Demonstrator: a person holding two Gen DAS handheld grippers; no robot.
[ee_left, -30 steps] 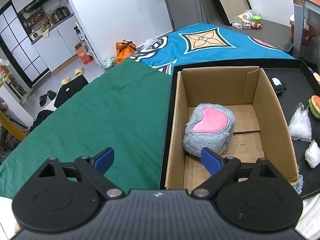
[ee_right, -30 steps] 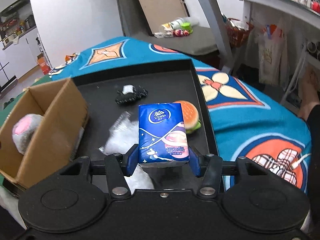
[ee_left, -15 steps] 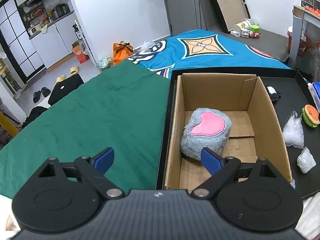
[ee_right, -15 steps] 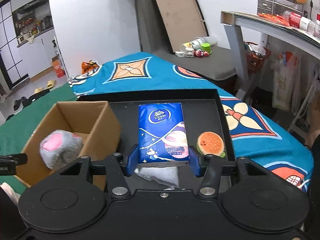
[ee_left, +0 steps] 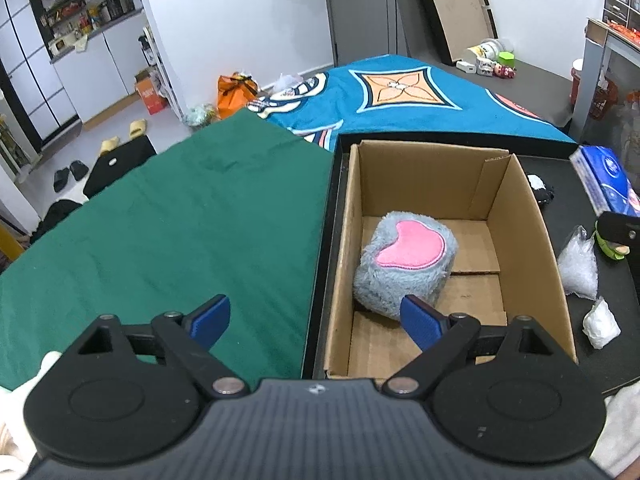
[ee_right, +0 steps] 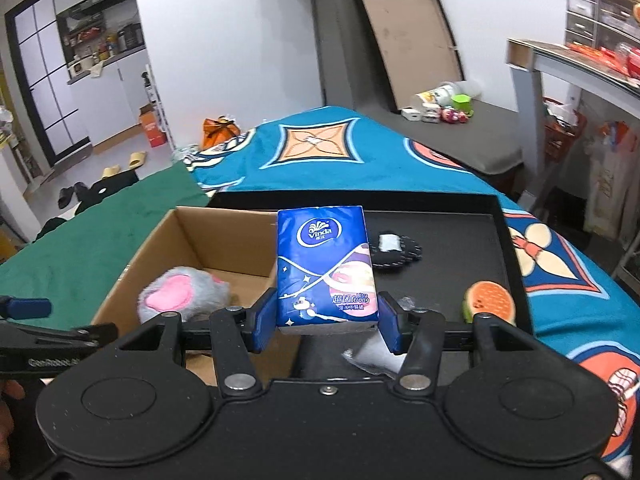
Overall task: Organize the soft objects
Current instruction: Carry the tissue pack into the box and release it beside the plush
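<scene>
- A green cloth (ee_left: 168, 220) is covering the left part of the surface, and a blue patterned blanket (ee_left: 400, 92) is lying beyond it at the far side
- A black tray (ee_right: 460, 240) is sitting to the right of the green cloth, carrying the box and the loose soft items
- A cardboard box (ee_left: 532, 216) is standing open in the left part of the tray, with its flaps lying flat on the floor inside
- A grey plush toy (ee_left: 404, 264) with a pink heart-shaped patch is resting inside the box, toward the near left corner
- The left gripper (ee_left: 316, 320) is hovering with its blue pads spread wide and holding nothing; one pad is above the green cloth and the other above the near end of the box
- The right gripper (ee_right: 326, 320) is clamping a blue tissue pack (ee_right: 326, 264) (Vinda printed on it) by its lower end, upright, above the tray just beside the right wall of the box
- Two clear plastic bags (ee_left: 580, 264) are lying on the tray right of the box
- A burger-shaped toy (ee_right: 488, 302) is sitting near the right rim of the tray
- A small black-and-white item (ee_right: 396, 250) is lying at the far part of the tray
</scene>
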